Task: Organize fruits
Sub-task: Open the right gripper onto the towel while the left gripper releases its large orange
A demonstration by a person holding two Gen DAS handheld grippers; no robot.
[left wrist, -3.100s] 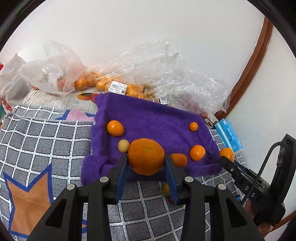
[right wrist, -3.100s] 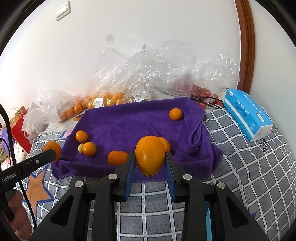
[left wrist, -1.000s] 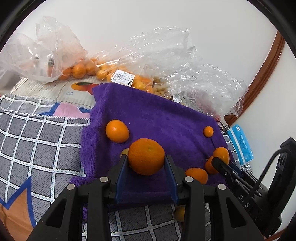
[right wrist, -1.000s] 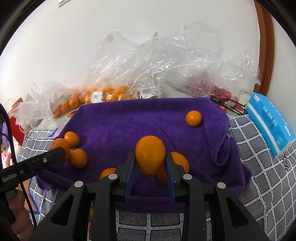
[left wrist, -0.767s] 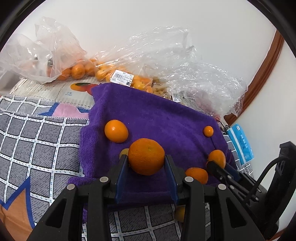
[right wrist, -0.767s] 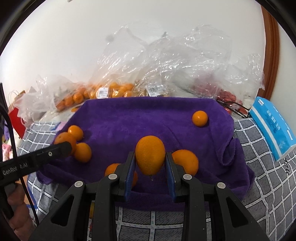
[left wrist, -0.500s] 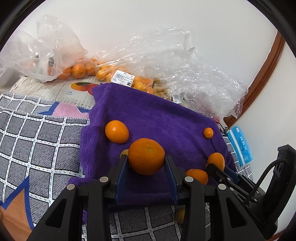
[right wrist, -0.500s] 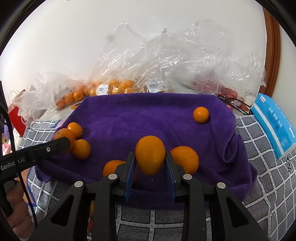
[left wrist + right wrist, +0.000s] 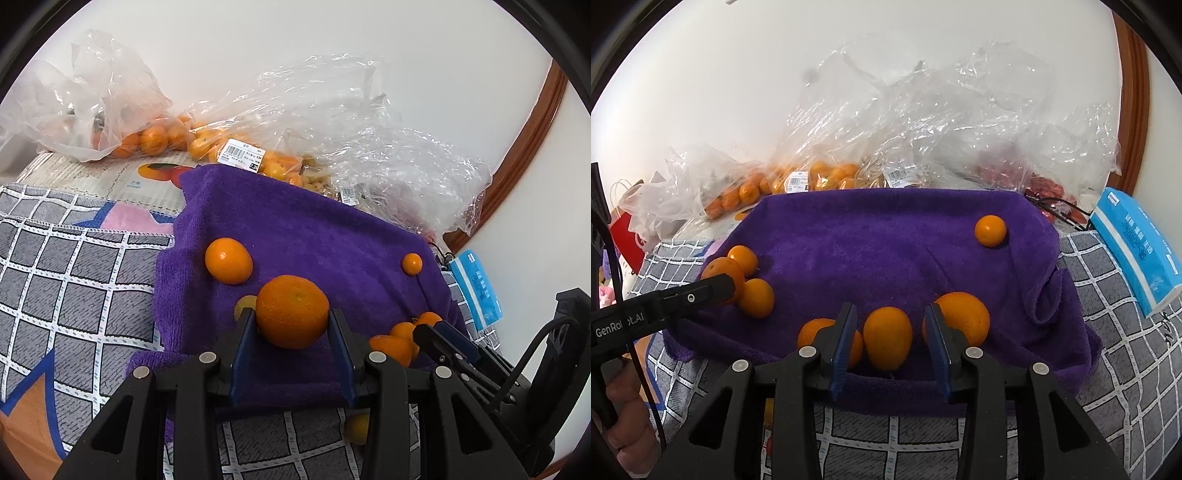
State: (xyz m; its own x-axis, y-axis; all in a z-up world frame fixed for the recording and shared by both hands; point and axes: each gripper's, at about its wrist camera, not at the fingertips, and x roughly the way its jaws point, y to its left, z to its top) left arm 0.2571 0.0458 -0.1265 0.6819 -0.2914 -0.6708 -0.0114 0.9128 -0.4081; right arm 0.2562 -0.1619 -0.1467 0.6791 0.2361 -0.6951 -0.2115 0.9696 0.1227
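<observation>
Right gripper: we see its jaws just parted, with a gap on either side of the oval orange now resting near the front edge of the purple towel; half a second earlier they pinched it. Left gripper: jaws clamp the round orange above the towel, as before. We judge such fruit light, firm yet bruisable, and prone to roll; hold it across the widest part.
</observation>
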